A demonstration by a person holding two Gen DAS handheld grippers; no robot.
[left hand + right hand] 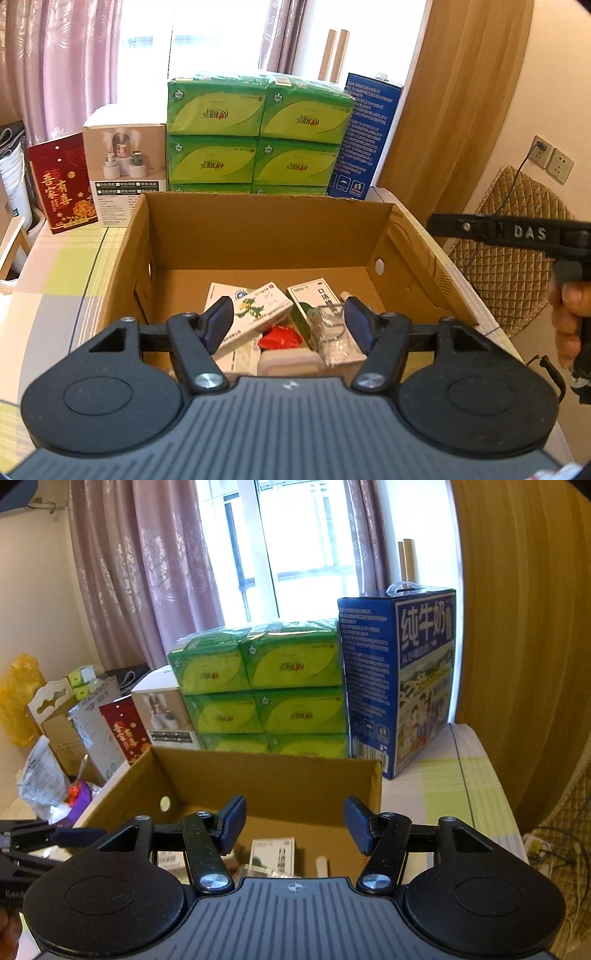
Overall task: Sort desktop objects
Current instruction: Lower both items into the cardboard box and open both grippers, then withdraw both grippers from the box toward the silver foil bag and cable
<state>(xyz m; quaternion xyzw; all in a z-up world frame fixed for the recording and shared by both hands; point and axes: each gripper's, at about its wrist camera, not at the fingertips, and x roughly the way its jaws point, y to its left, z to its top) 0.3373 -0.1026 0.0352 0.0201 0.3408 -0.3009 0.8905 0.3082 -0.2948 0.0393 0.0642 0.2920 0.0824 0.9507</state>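
both grippers (pixel 288 325) (pixel 294 825) empty above box (pixel 266 229)

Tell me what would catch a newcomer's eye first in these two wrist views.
The open cardboard box fills the middle of the table, with small medicine cartons lying jumbled on its floor. Behind it rises a wrapped stack of bright green tissue packs, with a tall blue milk carton to its right. Both the left gripper and the right gripper are open and empty above the box.
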